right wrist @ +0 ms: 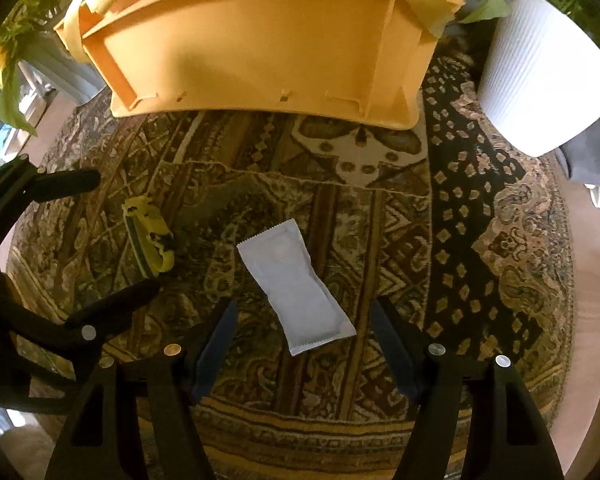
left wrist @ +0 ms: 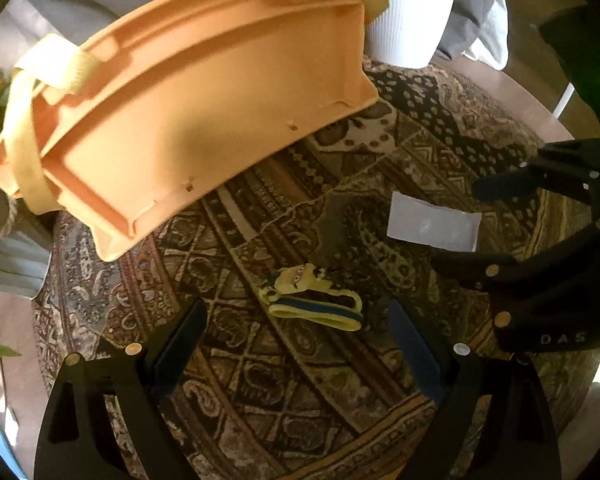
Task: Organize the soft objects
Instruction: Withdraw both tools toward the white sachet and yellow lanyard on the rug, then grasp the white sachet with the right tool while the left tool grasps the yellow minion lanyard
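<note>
A yellow minion soft toy with a blue-striped band [left wrist: 312, 298] lies on the patterned cloth, between and just ahead of my open left gripper [left wrist: 296, 332]. It also shows in the right wrist view [right wrist: 148, 236]. A white soft pouch [right wrist: 296, 286] lies flat, its near end between the fingers of my open right gripper [right wrist: 302, 336]. The pouch shows in the left wrist view [left wrist: 434, 224], with the right gripper [left wrist: 480, 224] over it. An orange crate with yellow straps [left wrist: 204, 92] stands behind both objects, also in the right wrist view [right wrist: 260, 40].
A round table under a patterned cloth [right wrist: 460, 208] carries everything. A white ribbed plant pot [right wrist: 540, 80] stands at the back right, also in the left wrist view [left wrist: 404, 16]. Green plants [right wrist: 16, 40] and a grey pot [left wrist: 12, 264] stand left.
</note>
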The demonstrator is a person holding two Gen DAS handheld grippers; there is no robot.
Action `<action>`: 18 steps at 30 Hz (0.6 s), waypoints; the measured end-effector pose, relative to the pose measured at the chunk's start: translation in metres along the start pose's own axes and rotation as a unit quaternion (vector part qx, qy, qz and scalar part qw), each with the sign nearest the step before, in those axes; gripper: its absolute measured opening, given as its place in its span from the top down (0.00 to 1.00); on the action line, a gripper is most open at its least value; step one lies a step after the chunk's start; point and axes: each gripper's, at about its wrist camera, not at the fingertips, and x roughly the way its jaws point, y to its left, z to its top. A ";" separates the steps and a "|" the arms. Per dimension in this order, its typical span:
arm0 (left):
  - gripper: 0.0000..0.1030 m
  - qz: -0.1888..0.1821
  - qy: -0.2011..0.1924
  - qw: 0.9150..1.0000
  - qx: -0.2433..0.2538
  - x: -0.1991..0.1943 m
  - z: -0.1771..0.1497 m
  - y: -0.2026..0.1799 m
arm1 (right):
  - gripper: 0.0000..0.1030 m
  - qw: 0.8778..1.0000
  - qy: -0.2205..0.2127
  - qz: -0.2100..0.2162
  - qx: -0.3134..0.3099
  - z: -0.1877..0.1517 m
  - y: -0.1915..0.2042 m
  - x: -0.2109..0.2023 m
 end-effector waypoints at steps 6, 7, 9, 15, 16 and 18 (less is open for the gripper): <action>0.10 -0.009 0.012 1.000 -0.006 0.013 0.001 -0.001 | 0.32 1.000 -0.003 0.003 0.001 0.002 -0.002 0.010; 0.10 -0.008 0.013 1.000 -0.006 0.015 0.000 -0.002 | 0.32 1.000 -0.005 0.003 0.000 0.002 -0.003 0.012; 0.11 -0.005 0.016 1.000 -0.005 0.019 0.000 -0.004 | 0.32 1.000 -0.013 0.000 -0.003 0.002 -0.003 0.012; 0.23 -0.014 0.016 1.000 -0.023 0.027 0.001 -0.005 | 0.35 1.000 -0.029 -0.003 -0.005 0.004 -0.003 0.014; 0.25 -0.019 0.015 0.999 -0.026 0.026 0.001 -0.004 | 0.38 0.999 -0.032 -0.004 -0.002 0.004 -0.004 0.013; 0.36 -0.027 0.010 0.999 -0.033 0.025 0.000 -0.003 | 0.45 0.999 -0.037 -0.004 0.000 0.003 -0.005 0.011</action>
